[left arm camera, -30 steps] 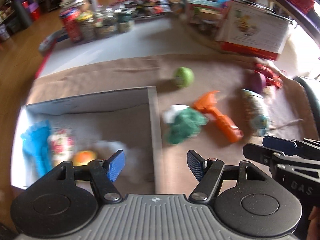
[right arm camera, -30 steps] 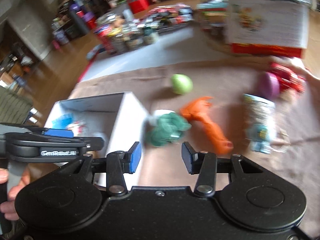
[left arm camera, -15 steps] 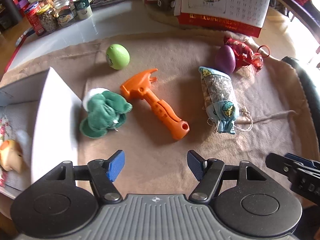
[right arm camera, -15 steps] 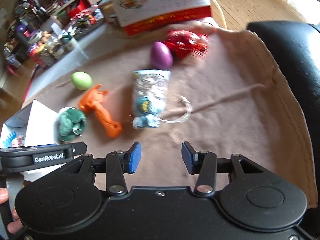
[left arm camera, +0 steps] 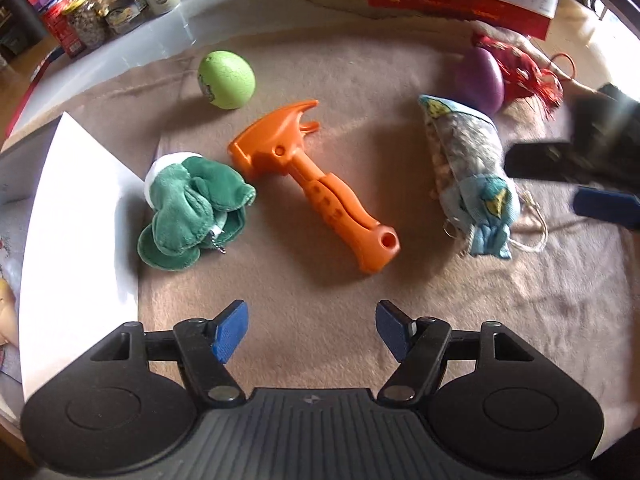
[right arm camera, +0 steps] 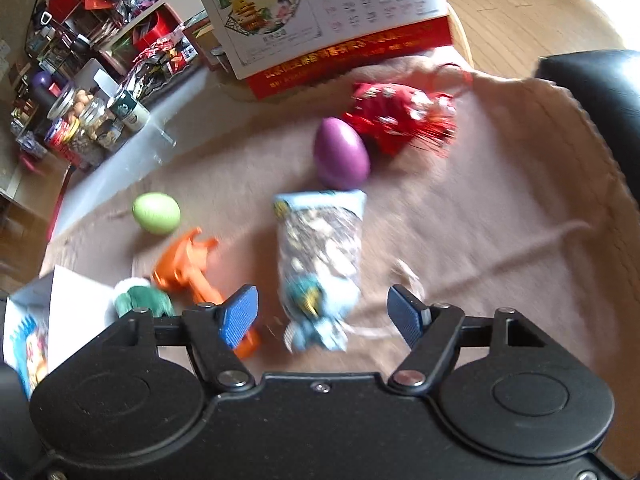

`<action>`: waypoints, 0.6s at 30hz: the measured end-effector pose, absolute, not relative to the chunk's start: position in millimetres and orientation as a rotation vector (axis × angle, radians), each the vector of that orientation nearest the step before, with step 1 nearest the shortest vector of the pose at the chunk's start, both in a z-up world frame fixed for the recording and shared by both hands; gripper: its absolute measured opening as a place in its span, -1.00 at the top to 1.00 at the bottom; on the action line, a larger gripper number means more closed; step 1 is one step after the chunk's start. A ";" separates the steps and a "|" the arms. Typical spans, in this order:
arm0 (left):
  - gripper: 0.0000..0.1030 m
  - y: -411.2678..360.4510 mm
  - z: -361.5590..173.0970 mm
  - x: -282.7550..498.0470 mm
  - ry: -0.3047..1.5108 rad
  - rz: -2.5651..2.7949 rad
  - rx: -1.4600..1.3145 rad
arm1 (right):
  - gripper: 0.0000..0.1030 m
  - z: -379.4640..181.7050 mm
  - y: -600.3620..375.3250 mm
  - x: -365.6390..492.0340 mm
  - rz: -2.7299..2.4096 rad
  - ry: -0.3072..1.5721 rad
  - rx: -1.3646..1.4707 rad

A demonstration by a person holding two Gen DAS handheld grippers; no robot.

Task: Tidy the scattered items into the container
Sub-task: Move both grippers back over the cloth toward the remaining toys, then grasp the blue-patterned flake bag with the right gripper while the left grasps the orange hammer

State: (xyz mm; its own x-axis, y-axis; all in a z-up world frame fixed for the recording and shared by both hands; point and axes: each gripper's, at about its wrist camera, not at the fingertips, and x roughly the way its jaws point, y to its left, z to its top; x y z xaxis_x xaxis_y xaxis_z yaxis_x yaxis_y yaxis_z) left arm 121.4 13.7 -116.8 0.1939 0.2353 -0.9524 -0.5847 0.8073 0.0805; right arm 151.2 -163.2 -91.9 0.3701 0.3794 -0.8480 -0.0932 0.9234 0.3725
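Observation:
On a tan cloth lie an orange toy hammer (left arm camera: 320, 184), a green plush toy (left arm camera: 192, 210), a green egg (left arm camera: 226, 79), a purple egg (left arm camera: 480, 80), a red tasselled pouch (left arm camera: 524, 70) and a blue drawstring pouch (left arm camera: 470, 164). The white box (left arm camera: 76, 216) stands at the left edge. My left gripper (left arm camera: 312, 330) hangs open above the cloth, just short of the hammer's handle end. My right gripper (right arm camera: 324, 316) is opening over the tied end of the blue drawstring pouch (right arm camera: 320, 256), its pads not touching it.
A desk calendar (right arm camera: 328, 16) stands behind the cloth. Jars and cans (left arm camera: 104, 12) line the far left on a glass tabletop. A black chair (right arm camera: 600, 92) rises at the right edge. Several items lie inside the box (right arm camera: 28, 344).
Both grippers swung right from the box and dropped toward the scattered items. The right gripper's jaws went from narrow to wide apart and now sit over the blue pouch.

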 end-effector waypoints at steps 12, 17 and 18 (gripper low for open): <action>-0.41 32.1 -124.2 122.3 1.234 0.595 -0.425 | 0.06 -133.8 -137.6 166.4 0.273 1.236 0.198; -0.44 34.9 -127.1 130.2 1.216 0.587 -0.431 | 0.07 -124.0 -168.2 137.3 0.263 1.232 0.217; -0.44 34.8 -127.8 132.2 1.216 0.587 -0.428 | 0.07 -122.3 -175.3 129.8 0.257 1.228 0.211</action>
